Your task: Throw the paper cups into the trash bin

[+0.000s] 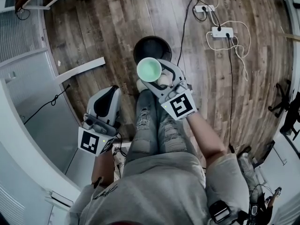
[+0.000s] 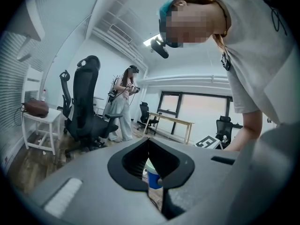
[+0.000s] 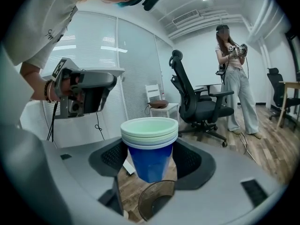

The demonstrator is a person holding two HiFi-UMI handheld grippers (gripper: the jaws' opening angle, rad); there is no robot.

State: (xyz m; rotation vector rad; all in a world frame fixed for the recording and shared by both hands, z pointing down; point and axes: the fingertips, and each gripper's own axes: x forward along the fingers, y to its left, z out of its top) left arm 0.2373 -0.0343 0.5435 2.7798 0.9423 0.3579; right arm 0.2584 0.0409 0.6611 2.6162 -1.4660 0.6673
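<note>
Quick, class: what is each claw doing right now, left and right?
Left claw: closed, empty.
Right claw: closed on the stacked paper cups.

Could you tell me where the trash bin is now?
Head view: the bin sits on the floor at centre, just beyond the cups in the right hand-held gripper.

Trash bin [image 1: 151, 46] apparently half behind cups [image 1: 149, 70]

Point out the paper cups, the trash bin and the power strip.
paper cups [image 3: 149, 161]: right gripper view, blue outer wall.
trash bin [image 1: 152, 44]: head view, bare dark inside.
power strip [image 1: 221, 31]: head view, white body.
</note>
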